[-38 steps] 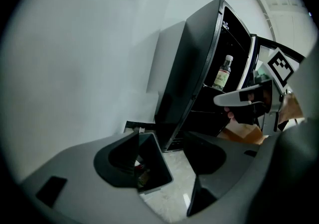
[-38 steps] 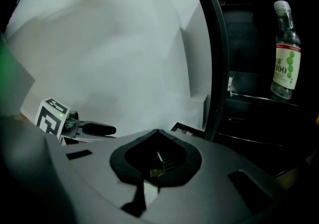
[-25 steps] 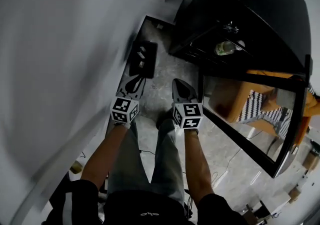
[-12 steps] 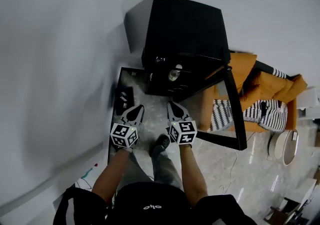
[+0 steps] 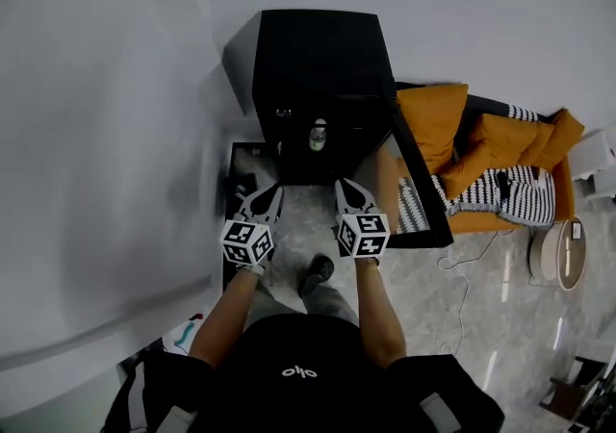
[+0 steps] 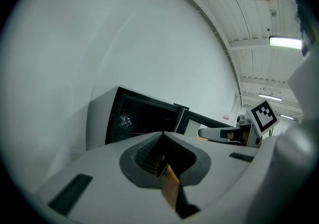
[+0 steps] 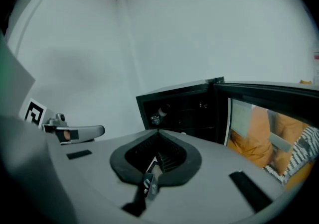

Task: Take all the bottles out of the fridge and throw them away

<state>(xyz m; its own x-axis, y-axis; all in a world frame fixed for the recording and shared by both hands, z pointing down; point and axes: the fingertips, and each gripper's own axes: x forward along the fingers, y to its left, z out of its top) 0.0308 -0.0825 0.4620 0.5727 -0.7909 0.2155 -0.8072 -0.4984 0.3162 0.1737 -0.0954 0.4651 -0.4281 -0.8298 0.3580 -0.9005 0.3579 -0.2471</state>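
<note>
The person stands on a grey floor and holds two grippers out in front, side by side and apart. The left gripper has its jaws pressed together with nothing between them; in the left gripper view the two tips meet in a single point. The right gripper is also closed and empty, its tips touching in the right gripper view. Each gripper carries one marker cube, so two cubes show, one on the left and one on the right.

Ahead of both grippers stands one black fridge against a pale wall. Its single glass door hangs open to the right. One bottle shows inside the dark fridge, on a shelf, well apart from both grippers; the right gripper view shows it too, in the upper left of the open fridge. I cannot tell whether more bottles sit deeper inside.

Right of the door is one orange sofa with one black-and-white striped cushion on it. One dark shoe of the person shows on the floor between the arms.
</note>
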